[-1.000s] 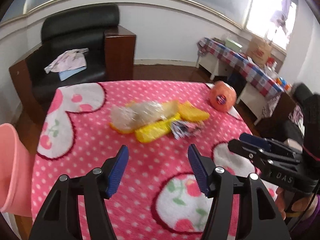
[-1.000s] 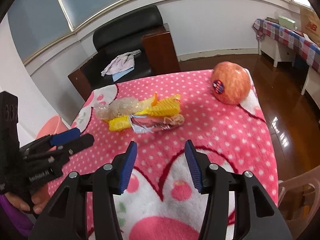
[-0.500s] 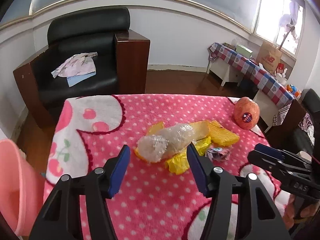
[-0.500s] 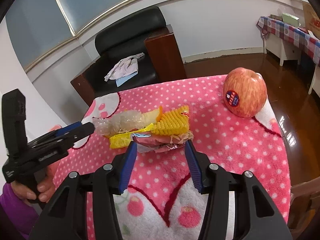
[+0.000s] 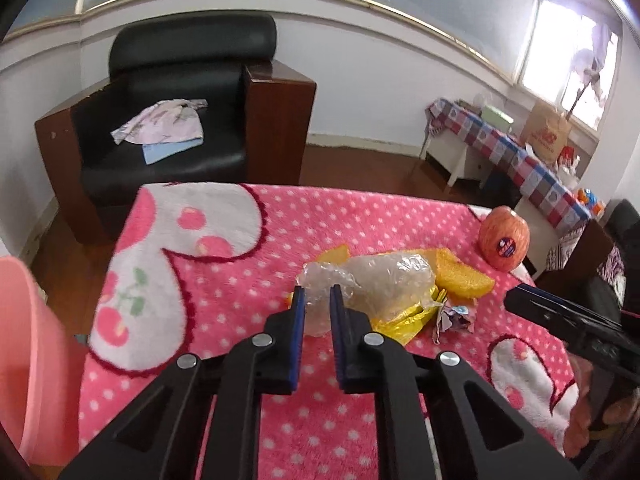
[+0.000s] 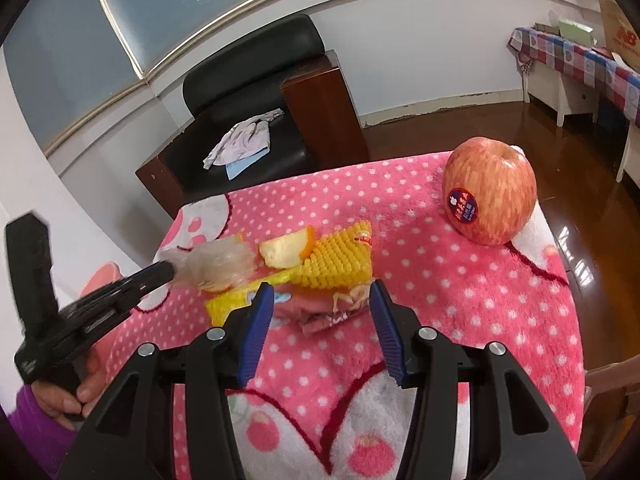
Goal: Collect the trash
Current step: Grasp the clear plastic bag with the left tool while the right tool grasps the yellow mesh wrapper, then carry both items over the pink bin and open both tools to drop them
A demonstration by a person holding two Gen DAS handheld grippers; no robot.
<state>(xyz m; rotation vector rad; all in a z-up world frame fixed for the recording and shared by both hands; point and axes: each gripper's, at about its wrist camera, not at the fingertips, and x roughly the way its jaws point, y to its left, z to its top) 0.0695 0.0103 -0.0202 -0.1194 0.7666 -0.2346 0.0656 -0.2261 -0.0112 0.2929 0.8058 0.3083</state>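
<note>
A trash pile lies mid-table: a crumpled clear plastic bag (image 5: 372,280), a yellow wrapper (image 5: 404,320), yellow foam netting (image 6: 340,258), an orange peel (image 6: 286,250) and a crumpled foil wrapper (image 6: 328,308). My left gripper (image 5: 317,300) is shut on the near end of the clear plastic bag; it also shows in the right wrist view (image 6: 168,268). My right gripper (image 6: 322,300) is open, its fingers on either side of the foil wrapper, just above the cloth.
A red apple with a sticker (image 6: 490,192) stands at the table's far right corner. A pink bin (image 5: 28,364) stands left of the table. The pink dotted tablecloth (image 5: 240,248) covers the table. A black armchair (image 5: 180,120) is behind it.
My left gripper moved forward to the clear plastic bag and shut on it. My right gripper moved forward to the foil wrapper and stayed open.
</note>
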